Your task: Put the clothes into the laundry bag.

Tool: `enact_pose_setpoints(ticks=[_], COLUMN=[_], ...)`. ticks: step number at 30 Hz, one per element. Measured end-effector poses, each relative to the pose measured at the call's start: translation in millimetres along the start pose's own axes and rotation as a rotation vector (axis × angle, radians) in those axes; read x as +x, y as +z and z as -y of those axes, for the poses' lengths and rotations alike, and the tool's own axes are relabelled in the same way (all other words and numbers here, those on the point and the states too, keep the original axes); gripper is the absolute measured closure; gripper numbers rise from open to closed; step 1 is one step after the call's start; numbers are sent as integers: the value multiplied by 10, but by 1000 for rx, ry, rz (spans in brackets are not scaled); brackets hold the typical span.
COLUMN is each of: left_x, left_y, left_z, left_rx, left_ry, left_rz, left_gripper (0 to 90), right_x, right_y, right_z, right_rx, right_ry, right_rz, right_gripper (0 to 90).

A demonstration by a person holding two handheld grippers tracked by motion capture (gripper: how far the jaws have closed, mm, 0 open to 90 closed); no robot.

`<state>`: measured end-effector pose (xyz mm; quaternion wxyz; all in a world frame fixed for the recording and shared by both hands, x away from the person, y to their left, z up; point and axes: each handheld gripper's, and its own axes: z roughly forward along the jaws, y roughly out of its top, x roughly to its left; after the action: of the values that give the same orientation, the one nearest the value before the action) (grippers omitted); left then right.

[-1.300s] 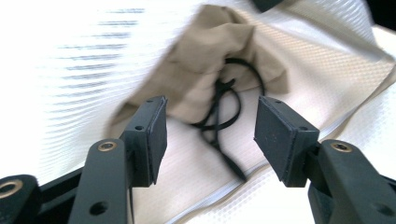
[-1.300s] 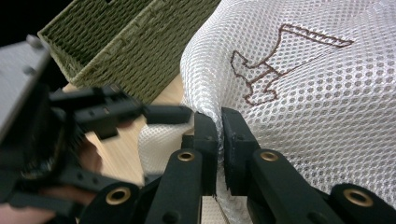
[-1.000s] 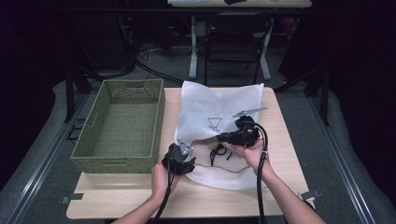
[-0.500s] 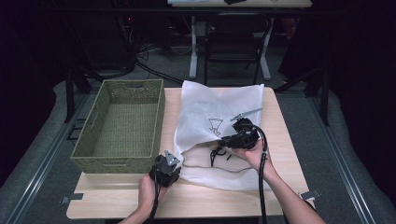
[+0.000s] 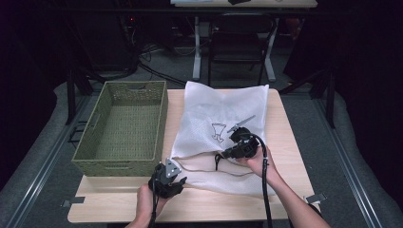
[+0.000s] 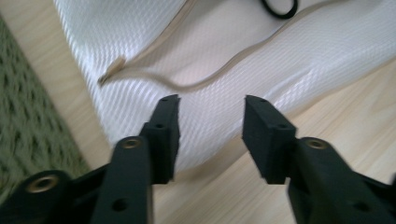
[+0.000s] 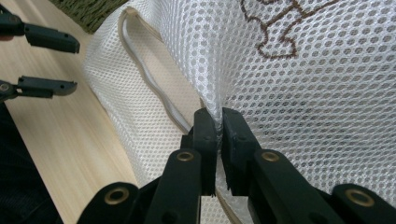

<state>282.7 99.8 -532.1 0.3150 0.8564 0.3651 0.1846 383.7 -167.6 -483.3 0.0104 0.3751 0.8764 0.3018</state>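
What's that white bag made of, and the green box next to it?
The white mesh bag looks like soft synthetic netting: tiny holes all over, slightly shiny, and it folds where the right gripper pinches it. The green rectangular basket looks woven, maybe from paper cord or plastic straw; its walls show a matte, plaited texture with cut-out handles.

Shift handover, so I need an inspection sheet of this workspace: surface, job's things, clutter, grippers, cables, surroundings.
Surface: wooden table, pale, bare at its near edge.
Job's things: white mesh bag lying flat, zipper open along its near side; green basket left of it, nothing seen inside.
Clutter: nothing seen.
Grippers: right gripper shut on the mesh; left gripper open at the bag's near corner, jaws just opened wider, nothing between them.
Cables: one trails from each gripper toward the person.
Surroundings: dark room, grey floor, desk legs and cords behind.
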Motion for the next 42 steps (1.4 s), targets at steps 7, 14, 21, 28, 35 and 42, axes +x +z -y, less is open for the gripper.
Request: enact_pose_setpoints(ticks=[7, 14, 21, 28, 35, 42], left_x=[-14, -117, -22, 42, 81, 0], left_y=[297, 655, 707, 623, 657, 668], left_z=[-368, -512, -582, -455, -395, -338], left_rx=[-47, -29, -41, 117, 216, 226], left_ry=[45, 114, 147, 269, 268, 192], left_rz=[-67, -143, -140, -23, 79, 132], left_gripper=[406, 397, 824, 849, 849, 851], right_x=[18, -19, 0, 24, 49, -55], right_y=[67, 69, 101, 339, 553, 686], right_z=[16, 34, 35, 85, 153, 182], right_rx=[42, 29, 39, 147, 230, 276], right_ry=[-22, 1, -9, -56, -82, -114], right_rz=[-50, -100, -117, -123, -134, -81], right_gripper=[857, 861, 862, 859, 840, 820])
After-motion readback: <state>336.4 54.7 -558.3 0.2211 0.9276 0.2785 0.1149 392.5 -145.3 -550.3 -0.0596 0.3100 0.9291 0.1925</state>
